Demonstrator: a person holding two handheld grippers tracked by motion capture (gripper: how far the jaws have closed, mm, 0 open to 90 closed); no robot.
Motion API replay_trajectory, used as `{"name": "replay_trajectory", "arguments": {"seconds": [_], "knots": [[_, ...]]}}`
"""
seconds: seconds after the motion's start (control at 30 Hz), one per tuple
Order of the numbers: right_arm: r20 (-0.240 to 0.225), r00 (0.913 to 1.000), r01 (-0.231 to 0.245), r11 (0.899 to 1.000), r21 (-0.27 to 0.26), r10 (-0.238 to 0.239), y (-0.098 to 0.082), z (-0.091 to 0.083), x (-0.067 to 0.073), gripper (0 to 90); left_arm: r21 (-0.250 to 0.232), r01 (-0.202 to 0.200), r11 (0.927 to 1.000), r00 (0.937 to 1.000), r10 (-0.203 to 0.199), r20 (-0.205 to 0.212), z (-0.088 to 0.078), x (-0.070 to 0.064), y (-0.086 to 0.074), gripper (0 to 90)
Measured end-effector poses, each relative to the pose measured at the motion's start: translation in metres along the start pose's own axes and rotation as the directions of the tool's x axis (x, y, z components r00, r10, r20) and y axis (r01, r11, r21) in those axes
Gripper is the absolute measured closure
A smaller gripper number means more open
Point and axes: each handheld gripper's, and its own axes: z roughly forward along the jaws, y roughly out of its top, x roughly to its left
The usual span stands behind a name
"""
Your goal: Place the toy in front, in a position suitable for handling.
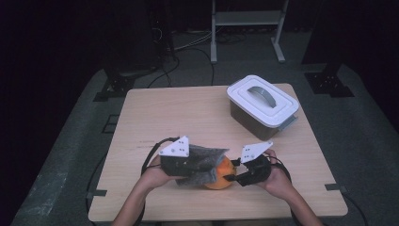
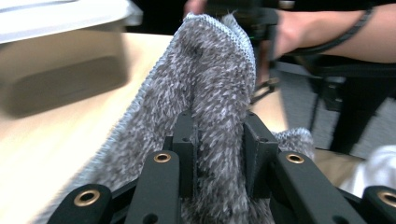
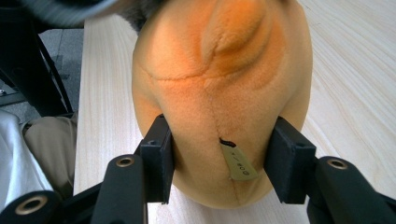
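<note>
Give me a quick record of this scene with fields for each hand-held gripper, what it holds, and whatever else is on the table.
left hand-held gripper: shut on the grey fuzzy cloth
right hand-held gripper: pads press the sides of the orange plush toy
cloth position: draped against the toy's left side, seen from the high view
toy: rests on the wooden table near its front edge
other item: white lidded container, lid on, far right of the table

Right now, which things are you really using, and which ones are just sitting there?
In use:
- grey fuzzy cloth, pinched in the left claw
- orange plush toy, squeezed by the right claw

Just sitting there:
- lidded white storage box at the table's far right
- metal stand on the floor beyond the table
</note>
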Motion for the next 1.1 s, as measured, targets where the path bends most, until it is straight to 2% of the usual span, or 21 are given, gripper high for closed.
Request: {"name": "replay_trajectory", "arguments": {"seconds": [0.03,0.1,0.17,0.2,0.23,0.3,0.43,0.53,0.6,0.63,0.67,0.7,0.73,0.77,0.83,0.87,0.9,0.93,0.97,1.03,1.1], "knots": [[0.000,1.0000,0.000,1.000,0.000,0.000,0.000,0.000,0.000,47.9,0.000,0.000,1.0000,1.0000,0.000,0.000,0.000,0.000,0.000,70.8],[0.002,0.9998,-0.020,1.000,-0.005,0.020,-0.002,-0.001,-0.002,46.3,0.025,0.023,0.9994,0.9978,-0.021,-0.063,-0.008,0.009,-0.008,70.8],[0.005,0.9996,-0.028,1.000,-0.006,0.029,-0.002,-0.002,-0.003,44.8,0.032,0.029,0.9991,0.9975,-0.027,-0.065,-0.008,0.011,-0.011,70.8],[0.012,0.9978,-0.066,0.998,-0.017,0.066,-0.002,-0.001,-0.006,37.5,0.046,0.040,0.9981,0.9976,-0.037,-0.058,-0.004,0.012,-0.016,70.8],[0.012,0.9978,-0.066,0.998,-0.017,0.066,-0.002,-0.001,-0.006,37.5,0.046,0.040,0.9981,0.9976,-0.037,-0.058,-0.004,0.012,-0.016,70.8],[0.007,0.9960,-0.089,0.996,-0.008,0.089,-0.002,-0.001,-0.004,31.2,0.049,0.046,0.9978,0.9978,-0.043,-0.051,-0.003,0.012,-0.017,70.7],[0.005,0.9982,-0.060,0.998,-0.008,0.060,-0.001,-0.002,0.002,30.2,0.046,0.046,0.9979,0.9982,-0.044,-0.041,-0.003,0.012,-0.016,70.5],[0.027,0.9989,-0.039,0.999,-0.017,0.040,0.000,0.000,0.004,32.2,0.029,0.046,0.9985,0.9985,-0.045,-0.031,-0.004,0.010,-0.013,70.4],[0.027,0.9992,-0.028,0.999,-0.024,0.029,0.001,0.001,0.006,37.2,-0.008,0.046,0.9989,0.9989,-0.046,0.006,-0.004,0.006,-0.007,70.4],[0.024,0.9997,0.004,1.000,-0.015,-0.004,0.004,0.004,0.010,41.0,-0.011,0.024,0.9997,0.9995,-0.023,0.022,-0.001,0.000,-0.001,70.4],[0.024,0.9997,0.004,1.000,-0.015,-0.004,0.004,0.004,0.010,41.0,-0.011,0.024,0.9997,0.9995,-0.023,0.022,-0.001,0.000,-0.001,70.3],[0.030,0.9976,0.063,0.998,-0.002,-0.063,0.007,0.007,0.015,41.9,-0.002,-0.003,1.0000,0.9997,0.003,0.023,0.002,-0.004,0.004,70.3],[0.030,0.9976,0.063,0.998,-0.002,-0.063,0.007,0.007,0.015,41.9,-0.002,-0.003,1.0000,0.9997,0.003,0.023,0.002,-0.004,0.004,70.3],[0.034,0.9974,0.064,0.998,0.000,-0.064,0.007,0.007,0.015,41.7,0.011,0.002,0.9999,1.0000,-0.002,0.003,0.002,-0.002,0.003,70.3],[0.032,0.9992,0.023,1.000,-0.002,-0.023,0.006,0.005,0.012,37.4,0.024,0.019,0.9995,0.9997,-0.019,-0.018,0.003,0.000,-0.001,70.4],[0.022,0.9995,-0.024,1.000,0.001,0.024,0.006,0.004,0.009,34.4,0.032,0.022,0.9992,0.9994,-0.021,-0.027,0.004,0.001,-0.002,70.6],[0.014,0.9987,-0.048,0.999,0.002,0.048,0.006,0.002,0.008,33.3,0.037,0.024,0.9990,0.9992,-0.022,-0.032,0.004,0.001,-0.003,70.6],[0.014,0.9987,-0.048,0.999,0.002,0.048,0.006,0.002,0.008,33.3,0.037,0.024,0.9990,0.9992,-0.022,-0.032,0.004,0.001,-0.003,70.6],[0.002,0.9974,-0.073,0.997,-0.007,0.073,0.007,-0.002,0.007,29.9,0.032,0.031,0.9990,0.9991,-0.030,-0.029,0.003,0.002,-0.004,70.6],[0.012,0.9978,-0.065,0.998,-0.018,0.065,0.008,-0.004,0.009,27.9,0.031,0.032,0.9990,0.9992,-0.031,-0.027,0.003,0.002,-0.004,70.6],[0.012,0.9982,-0.058,0.997,-0.048,0.059,0.011,-0.003,0.013,25.9,0.015,0.041,0.9990,0.9991,-0.041,0.000,0.005,0.001,-0.003,70.5]]}}
